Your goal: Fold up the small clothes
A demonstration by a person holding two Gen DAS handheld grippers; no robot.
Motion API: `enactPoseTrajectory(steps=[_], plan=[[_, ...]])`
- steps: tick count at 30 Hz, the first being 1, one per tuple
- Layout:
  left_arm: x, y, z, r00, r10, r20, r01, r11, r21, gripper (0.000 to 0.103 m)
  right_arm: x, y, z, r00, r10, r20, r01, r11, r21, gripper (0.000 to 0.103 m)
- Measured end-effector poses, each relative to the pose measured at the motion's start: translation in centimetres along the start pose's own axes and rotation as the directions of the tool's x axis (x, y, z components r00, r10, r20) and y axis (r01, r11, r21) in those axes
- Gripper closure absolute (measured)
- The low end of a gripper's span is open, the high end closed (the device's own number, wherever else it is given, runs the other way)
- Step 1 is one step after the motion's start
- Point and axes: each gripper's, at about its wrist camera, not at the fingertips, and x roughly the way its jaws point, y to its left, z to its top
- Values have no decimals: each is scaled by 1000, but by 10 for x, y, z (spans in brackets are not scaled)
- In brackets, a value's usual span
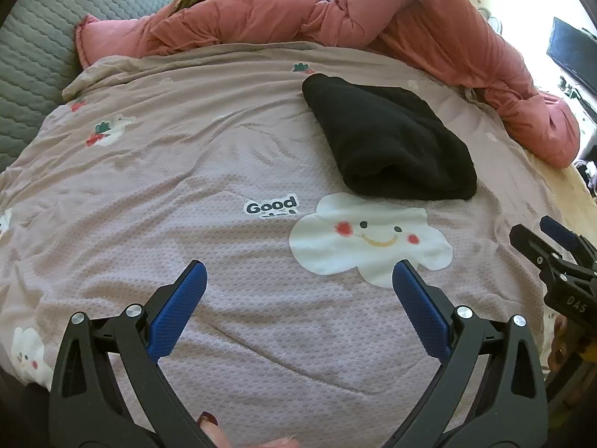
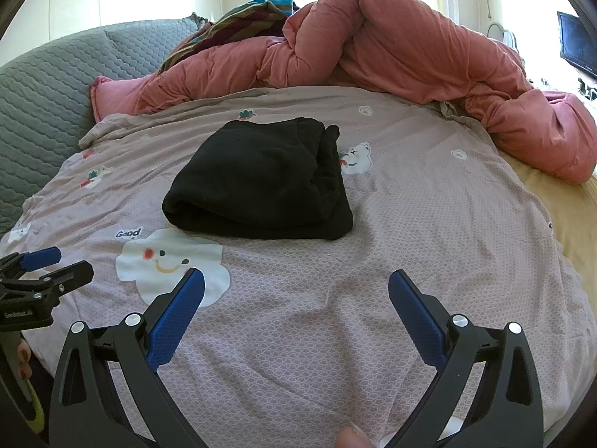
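Note:
A black garment (image 1: 388, 138) lies folded into a compact bundle on the mauve patterned bedsheet (image 1: 224, 171). It also shows in the right wrist view (image 2: 261, 183), ahead and a little left. My left gripper (image 1: 300, 272) is open and empty, hovering above the sheet well short of the garment, near a white cloud print (image 1: 369, 240). My right gripper (image 2: 296, 280) is open and empty, above the sheet in front of the garment. The right gripper appears at the right edge of the left wrist view (image 1: 552, 246), and the left gripper at the left edge of the right wrist view (image 2: 44, 265).
A bunched pink duvet (image 2: 410, 48) runs along the far side of the bed. A grey quilted headboard (image 1: 41, 37) stands at the left. Striped fabric (image 2: 242, 18) lies behind the duvet. A dark screen (image 2: 578, 41) hangs at the far right.

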Motion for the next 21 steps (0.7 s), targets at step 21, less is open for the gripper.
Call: enactPoseTrajectory(steps=[21], plan=[[-1, 1, 1, 1000, 12, -8, -12, 1000, -5, 10, 1, 4, 1, 1000, 7, -4, -7, 1000, 0, 5]])
